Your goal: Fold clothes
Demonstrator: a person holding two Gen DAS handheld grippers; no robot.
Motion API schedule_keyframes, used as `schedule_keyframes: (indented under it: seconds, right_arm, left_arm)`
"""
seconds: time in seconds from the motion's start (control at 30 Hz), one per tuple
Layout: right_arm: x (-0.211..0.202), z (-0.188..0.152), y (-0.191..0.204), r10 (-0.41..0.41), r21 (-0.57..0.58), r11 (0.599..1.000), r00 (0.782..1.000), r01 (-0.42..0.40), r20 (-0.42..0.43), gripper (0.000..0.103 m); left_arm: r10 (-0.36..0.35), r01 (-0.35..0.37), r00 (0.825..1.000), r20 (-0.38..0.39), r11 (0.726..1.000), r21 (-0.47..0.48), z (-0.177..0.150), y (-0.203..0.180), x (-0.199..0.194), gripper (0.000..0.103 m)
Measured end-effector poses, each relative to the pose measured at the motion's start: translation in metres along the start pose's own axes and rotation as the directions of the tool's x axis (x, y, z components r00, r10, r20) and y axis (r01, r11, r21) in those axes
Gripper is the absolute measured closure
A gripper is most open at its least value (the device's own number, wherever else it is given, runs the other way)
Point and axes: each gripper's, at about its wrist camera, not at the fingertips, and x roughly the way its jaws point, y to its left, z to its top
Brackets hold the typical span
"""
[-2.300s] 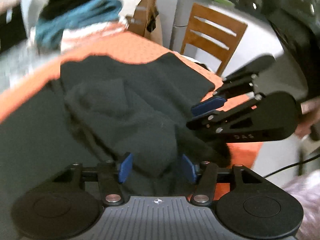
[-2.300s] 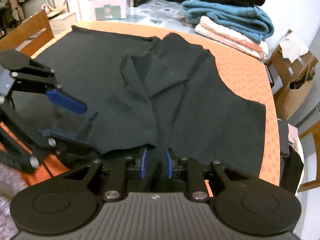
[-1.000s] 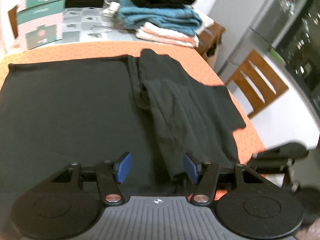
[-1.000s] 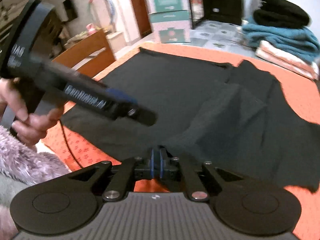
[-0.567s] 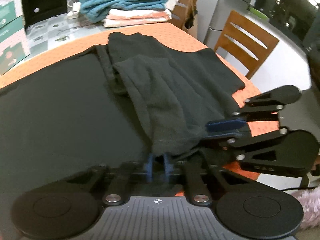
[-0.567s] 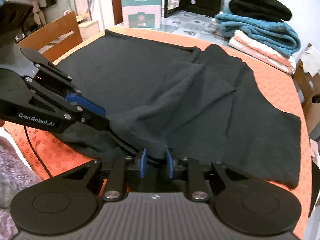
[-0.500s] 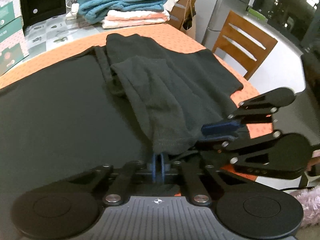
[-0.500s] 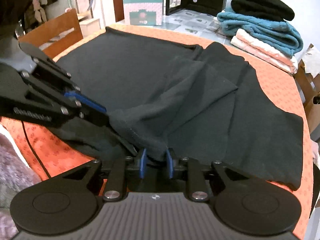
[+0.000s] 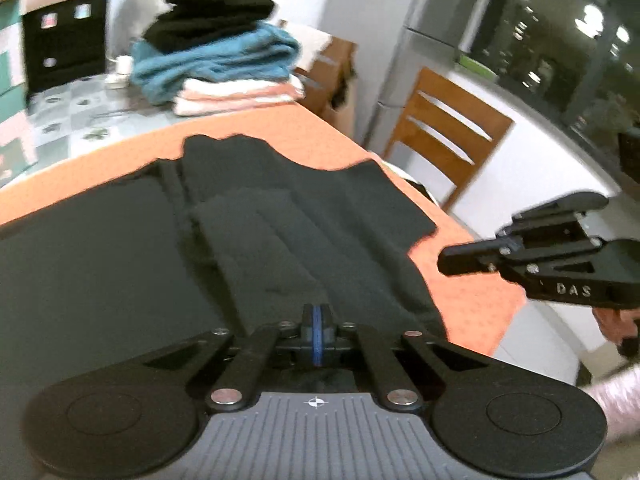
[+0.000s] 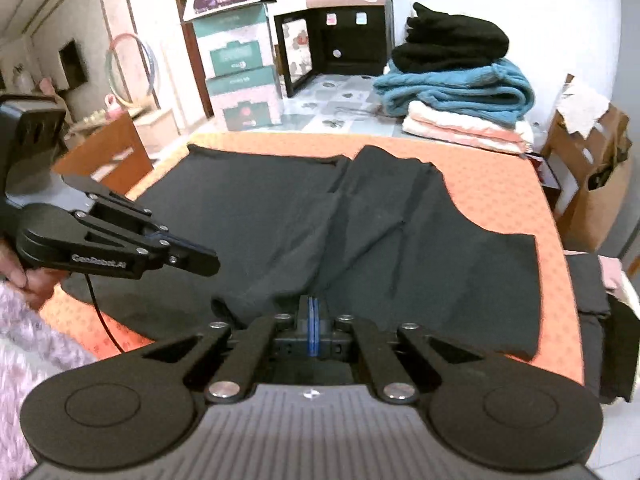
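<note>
**On the counter: one dark garment, part folded; both grippers pinched together**

On the orange counter (image 10: 492,184) in front of you lies the black garment (image 10: 256,216), spread wide and mostly flat.

- **State of fold.** A sleeve or side panel (image 10: 384,216) lies doubled over the body, running from the far edge toward you as a long raised strip. The rest lies single-layer. Your call from here: the piece is part way, with one lengthwise fold laid in and the crosswise folds left to make. The near hem is bunched and would need smoothing.
- **Left gripper** (image 9: 317,326). Jaws pressed together. Cloth sits right at the tips, but whether any is pinched between them you cannot tell from either view. In the right view it hovers at the garment's near-left corner.
- **Right gripper** (image 10: 312,330). Jaws together too, over the rumpled near edge; a grip on the fabric cannot be confirmed. In the left view it hangs clear of the cloth, over bare counter.
- **Material.** Matte, soft knit, thin enough to drape and crease; edges wavy, not crisp. It will likely slide and sag when lifted.
- **Counter cover.** Orange, small printed pattern, rounded edge.
- **Stack** (image 10: 460,96). At the far end: black on top, thick teal knit under it, pale pink and white at the base. All folded, squared, and well apart from the garment.
- **Chair** (image 9: 448,136). Wooden, slatted, beside the counter.
</note>
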Motion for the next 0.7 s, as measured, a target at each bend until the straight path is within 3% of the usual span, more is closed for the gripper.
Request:
schedule_keyframes:
  seconds: [0.17, 0.3, 0.37, 0.4, 0.47, 0.53, 0.6, 0.7]
  right_arm:
    - [0.016, -0.02, 0.0, -0.025, 0.011, 1.0, 0.996, 0.026, -0.089, 0.1]
    - [0.036, -0.028, -0.002, -0.013, 0.072, 0.997, 0.993, 0.021, -0.115, 0.098]
    - [0.046, -0.029, -0.005, -0.003, 0.131, 0.991, 0.994, 0.018, -0.114, 0.088]
    - [0.052, -0.028, -0.01, 0.016, 0.188, 0.982, 0.995, 0.003, -0.101, 0.083]
    - [0.067, -0.028, -0.02, 0.062, 0.302, 0.952, 0.995, -0.037, -0.072, 0.06]
    - [0.083, -0.029, -0.032, 0.108, 0.412, 0.908, 0.993, -0.079, -0.048, 0.059]
    - [0.101, -0.033, -0.038, 0.118, 0.473, 0.878, 0.99, -0.07, -0.074, 0.059]
    - [0.118, -0.04, -0.044, 0.199, 0.558, 0.82, 0.977, -0.125, -0.075, 0.06]
  left_arm:
    - [-0.027, 0.025, 0.998, -0.06, 0.999, -0.032, -0.008, 0.004, 0.009, 0.1]
    - [-0.019, 0.014, 0.998, -0.054, 0.996, -0.087, -0.013, 0.014, 0.006, 0.097]
    - [-0.012, 0.006, 0.998, -0.055, 0.994, -0.106, -0.016, 0.018, 0.004, 0.096]
    - [-0.012, 0.005, 0.998, -0.056, 0.993, -0.116, -0.018, 0.019, 0.003, 0.095]
    - [-0.002, -0.005, 0.998, -0.055, 0.992, -0.126, -0.02, 0.021, 0.0, 0.093]
    - [0.012, -0.019, 0.999, -0.049, 0.991, -0.133, -0.022, 0.023, -0.004, 0.089]
    - [0.03, -0.036, 0.999, -0.041, 0.989, -0.144, -0.025, 0.027, -0.01, 0.087]
    - [0.056, -0.062, 0.998, -0.039, 0.982, -0.179, -0.029, 0.035, -0.015, 0.087]
